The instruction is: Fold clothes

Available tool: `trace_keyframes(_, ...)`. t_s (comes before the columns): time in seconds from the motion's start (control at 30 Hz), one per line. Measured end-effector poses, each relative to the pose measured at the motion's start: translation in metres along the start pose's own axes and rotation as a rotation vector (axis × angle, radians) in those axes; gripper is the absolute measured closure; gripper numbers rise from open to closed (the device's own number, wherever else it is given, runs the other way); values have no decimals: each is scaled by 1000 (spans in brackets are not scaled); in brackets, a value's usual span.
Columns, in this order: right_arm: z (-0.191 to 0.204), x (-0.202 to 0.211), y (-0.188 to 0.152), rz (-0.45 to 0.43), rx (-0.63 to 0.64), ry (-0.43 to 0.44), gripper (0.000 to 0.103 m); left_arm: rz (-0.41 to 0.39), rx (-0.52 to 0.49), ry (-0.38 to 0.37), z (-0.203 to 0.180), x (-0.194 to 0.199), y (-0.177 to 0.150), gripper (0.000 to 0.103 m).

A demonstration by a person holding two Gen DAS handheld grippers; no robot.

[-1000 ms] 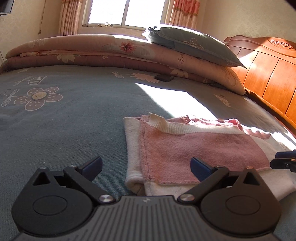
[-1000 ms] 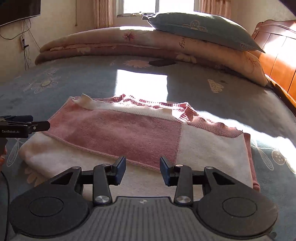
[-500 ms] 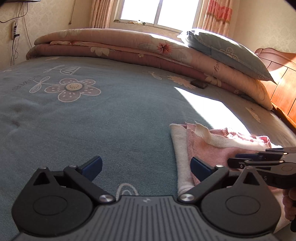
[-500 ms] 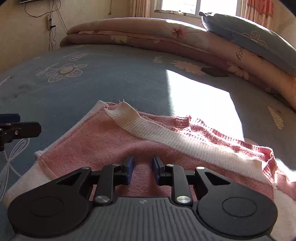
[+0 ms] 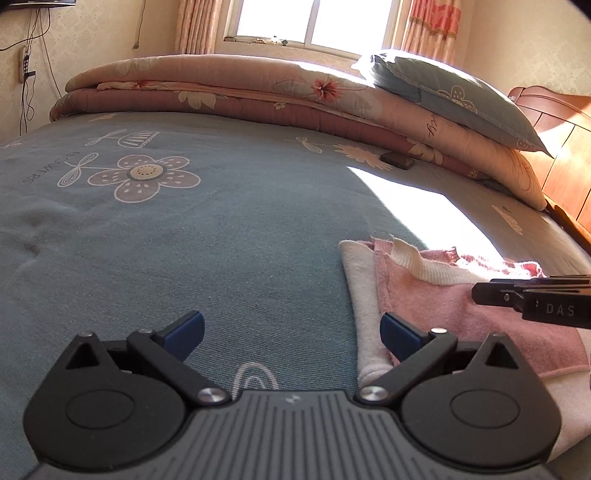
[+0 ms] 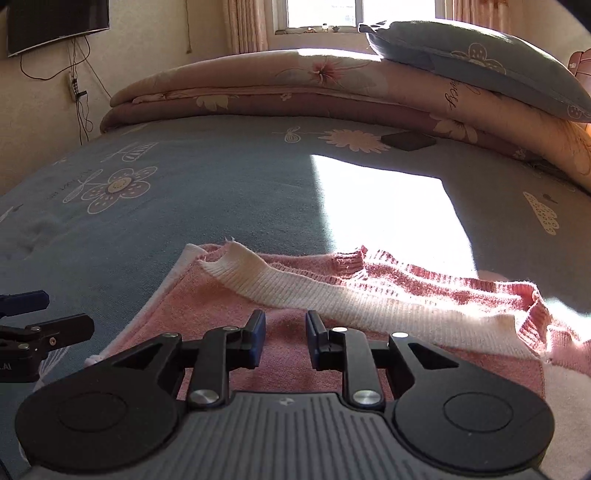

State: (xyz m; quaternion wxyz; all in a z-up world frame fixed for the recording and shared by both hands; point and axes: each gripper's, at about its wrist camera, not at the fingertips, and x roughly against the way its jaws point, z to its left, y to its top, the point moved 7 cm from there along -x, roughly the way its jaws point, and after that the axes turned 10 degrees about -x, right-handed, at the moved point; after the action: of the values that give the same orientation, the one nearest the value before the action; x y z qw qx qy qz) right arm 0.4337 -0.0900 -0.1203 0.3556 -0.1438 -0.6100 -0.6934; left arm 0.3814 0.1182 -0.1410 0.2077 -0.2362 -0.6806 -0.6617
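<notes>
Sweater (image 6: 332, 295), soft limp knit lying folded on bed (image 5: 221, 240), best pinched at edges; left gripper (image 5: 291, 332) wide open, right gripper (image 6: 284, 338) narrowly parted, both empty.

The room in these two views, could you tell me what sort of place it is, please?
Most likely a home bedroom: the sweater lies on a bed with a floral sheet, a folded quilt and pillow sit by the wooden headboard, and a curtained window is behind.

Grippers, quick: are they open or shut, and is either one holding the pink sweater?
Left gripper: wide open, holding nothing.
Right gripper: open a little, above the pink sweater, not holding it.
</notes>
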Motion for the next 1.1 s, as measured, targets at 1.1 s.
trace_keyframes(1.1, 52, 94, -107, 27, 78, 73, 54, 60, 41, -503, -61, 25, 0, 2)
